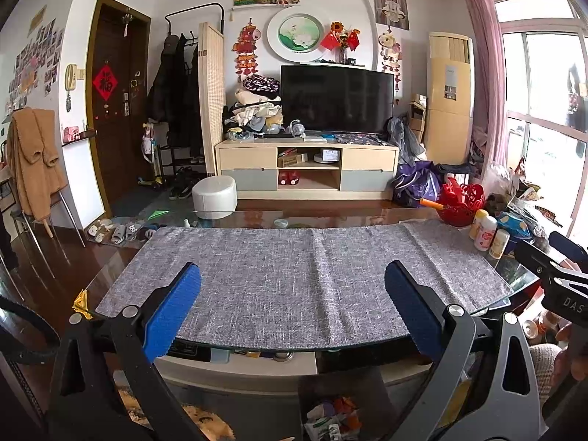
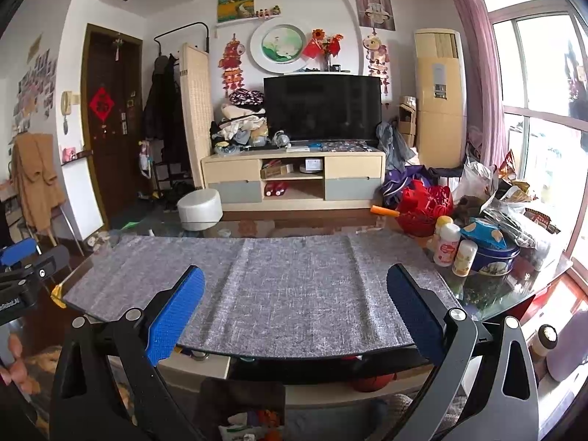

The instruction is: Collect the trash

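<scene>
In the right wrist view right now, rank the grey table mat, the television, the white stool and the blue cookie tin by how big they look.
1. grey table mat, though nearest
2. television
3. white stool and blue cookie tin: too alike to rank

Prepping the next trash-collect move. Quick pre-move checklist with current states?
1. Left tool open, nothing between its fingers: ok.
2. Right tool open, nothing between its fingers: ok.
3. Grey mat bare in front of both tools: ok.
4. Trash target picked out: cannot tell; only bottles, a blue tin and bags crowd the table's right end.
5. Bin below the table's near edge holds scraps and looks open: ok.
6. Tools apart from each other: ok; the right one sits at the left view's right edge.
</scene>
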The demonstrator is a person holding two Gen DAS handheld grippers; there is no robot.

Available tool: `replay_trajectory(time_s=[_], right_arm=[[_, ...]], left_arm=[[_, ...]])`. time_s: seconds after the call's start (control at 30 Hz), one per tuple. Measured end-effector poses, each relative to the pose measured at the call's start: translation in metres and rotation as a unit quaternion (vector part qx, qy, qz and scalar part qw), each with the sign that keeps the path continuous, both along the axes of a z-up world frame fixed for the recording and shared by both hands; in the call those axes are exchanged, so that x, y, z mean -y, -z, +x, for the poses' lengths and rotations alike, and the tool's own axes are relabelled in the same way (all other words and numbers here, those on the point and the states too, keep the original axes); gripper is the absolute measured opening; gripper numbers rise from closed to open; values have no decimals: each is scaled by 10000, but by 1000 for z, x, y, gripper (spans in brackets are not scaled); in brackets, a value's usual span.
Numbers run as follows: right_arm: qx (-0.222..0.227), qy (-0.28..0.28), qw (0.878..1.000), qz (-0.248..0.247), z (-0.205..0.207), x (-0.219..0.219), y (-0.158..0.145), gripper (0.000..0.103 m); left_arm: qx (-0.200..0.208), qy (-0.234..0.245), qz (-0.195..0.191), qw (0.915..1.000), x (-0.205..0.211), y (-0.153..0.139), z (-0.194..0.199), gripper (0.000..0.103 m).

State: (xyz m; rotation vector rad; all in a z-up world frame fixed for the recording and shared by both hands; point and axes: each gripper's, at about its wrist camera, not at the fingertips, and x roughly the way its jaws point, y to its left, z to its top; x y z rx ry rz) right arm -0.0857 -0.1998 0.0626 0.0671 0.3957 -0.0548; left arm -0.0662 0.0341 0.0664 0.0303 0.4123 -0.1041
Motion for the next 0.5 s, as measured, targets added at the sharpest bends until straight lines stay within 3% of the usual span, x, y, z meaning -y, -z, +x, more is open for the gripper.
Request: replay_trajectory(time_s=[0.5], right_arm=[[2, 37, 10000, 26, 1, 0, 0, 100]], left_arm=[[13, 6, -45, 10000, 2, -3, 4, 95]])
